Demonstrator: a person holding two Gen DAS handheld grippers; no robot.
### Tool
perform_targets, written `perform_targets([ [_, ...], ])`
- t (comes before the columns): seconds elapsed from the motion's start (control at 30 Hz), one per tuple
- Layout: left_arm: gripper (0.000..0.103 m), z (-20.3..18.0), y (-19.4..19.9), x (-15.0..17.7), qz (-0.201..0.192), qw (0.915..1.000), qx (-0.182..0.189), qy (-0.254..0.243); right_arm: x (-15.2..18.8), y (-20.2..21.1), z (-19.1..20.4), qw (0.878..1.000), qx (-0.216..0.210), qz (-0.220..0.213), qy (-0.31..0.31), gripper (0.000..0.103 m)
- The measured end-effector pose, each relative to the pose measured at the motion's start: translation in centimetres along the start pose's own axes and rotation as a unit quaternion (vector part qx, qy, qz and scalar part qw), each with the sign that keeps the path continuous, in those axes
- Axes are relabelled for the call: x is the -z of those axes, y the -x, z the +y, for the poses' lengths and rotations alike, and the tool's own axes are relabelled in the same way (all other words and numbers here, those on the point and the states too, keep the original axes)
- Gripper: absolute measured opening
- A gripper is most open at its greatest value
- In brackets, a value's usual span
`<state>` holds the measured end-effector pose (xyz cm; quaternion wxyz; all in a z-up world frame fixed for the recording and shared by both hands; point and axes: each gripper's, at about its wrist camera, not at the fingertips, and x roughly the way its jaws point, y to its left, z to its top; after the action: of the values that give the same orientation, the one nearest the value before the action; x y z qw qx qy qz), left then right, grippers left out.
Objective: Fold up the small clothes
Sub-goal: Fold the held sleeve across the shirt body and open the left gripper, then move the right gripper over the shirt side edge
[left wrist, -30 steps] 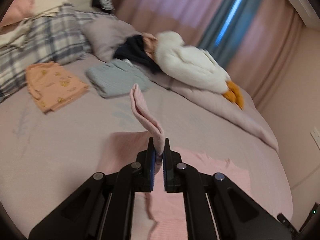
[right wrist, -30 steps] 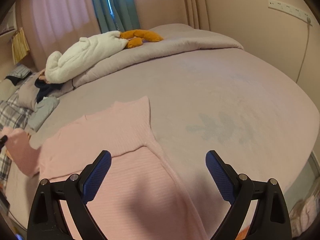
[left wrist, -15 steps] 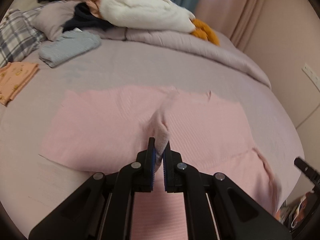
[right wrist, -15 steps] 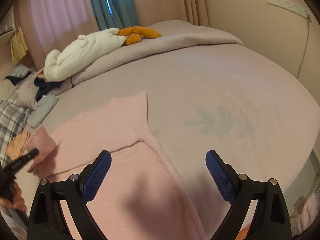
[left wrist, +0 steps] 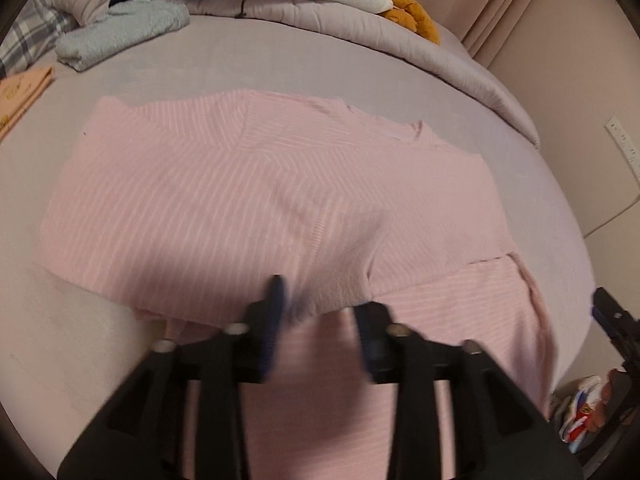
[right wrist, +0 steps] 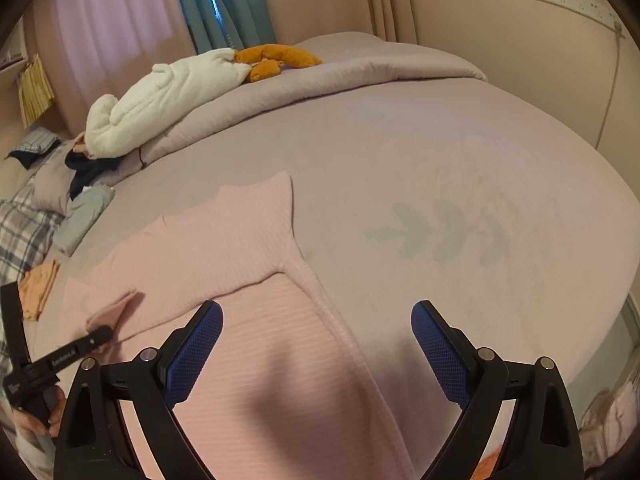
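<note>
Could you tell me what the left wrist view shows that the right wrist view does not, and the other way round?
Only the left wrist view shows the left gripper from behind, its jaws opening over the folded sleeve, and the sweater's far edge. Only the right wrist view shows the open right gripper above the sweater's body, the window curtains and the leaf print on the sheet. Both show the pink sweater, the white plush toy, the grey folded garment and the orange folded garment.
</note>
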<state>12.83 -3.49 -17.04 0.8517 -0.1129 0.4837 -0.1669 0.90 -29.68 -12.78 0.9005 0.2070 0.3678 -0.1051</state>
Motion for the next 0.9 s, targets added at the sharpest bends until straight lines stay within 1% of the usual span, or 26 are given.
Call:
perform_targets([
  [0.03, 0.056, 0.0, 0.3, 0.1, 0.001, 0.9999, 0.011, 0.003, 0.0, -0.1, 0.0, 1.000, 0.000, 0.001, 0.000, 0.095],
  [0.13, 0.063, 0.1, 1.5, 0.1, -0.001, 0.9983, 0.052, 0.026, 0.0, -0.2, 0.0, 1.000, -0.003, 0.003, 0.002, 0.095],
  [0.2, 0.069, 0.1, 2.5, -0.2, -0.010, 0.9971, 0.062, 0.042, 0.0, -0.2, 0.0, 1.000, -0.004, 0.004, 0.003, 0.095],
  [0.23, 0.071, 0.0, 2.8, -0.4, -0.015, 0.9969, 0.062, 0.045, 0.1, -0.2, 0.0, 1.000, -0.006, 0.004, 0.004, 0.095],
  [0.27, 0.072, 0.1, 3.3, -0.5, -0.020, 0.9969, 0.060, 0.048, 0.1, -0.2, 0.0, 1.000, -0.006, 0.004, 0.004, 0.095],
  [0.43, 0.084, 0.5, 5.3, -0.7, -0.046, 0.9967, 0.043, 0.052, 0.2, -0.4, -0.2, 1.000, -0.007, 0.007, 0.003, 0.095],
  [0.57, 0.087, 1.3, 6.7, -0.9, -0.068, 0.9954, 0.025, 0.063, 0.2, -0.5, -0.2, 1.000, -0.008, 0.005, 0.003, 0.095],
  [0.7, 0.093, 2.9, 8.2, -0.9, -0.090, 0.9930, -0.004, 0.077, 0.1, -0.6, 0.1, 1.000, -0.014, 0.006, 0.007, 0.095],
  [0.8, 0.094, 4.2, 8.9, -0.7, -0.096, 0.9908, -0.028, 0.091, 0.2, -0.7, 0.7, 1.000, -0.020, 0.009, 0.015, 0.095],
  [0.9, 0.094, 5.8, 9.8, -0.2, -0.102, 0.9878, -0.043, 0.109, 0.2, -1.1, 1.4, 0.999, -0.030, 0.015, 0.023, 0.095],
])
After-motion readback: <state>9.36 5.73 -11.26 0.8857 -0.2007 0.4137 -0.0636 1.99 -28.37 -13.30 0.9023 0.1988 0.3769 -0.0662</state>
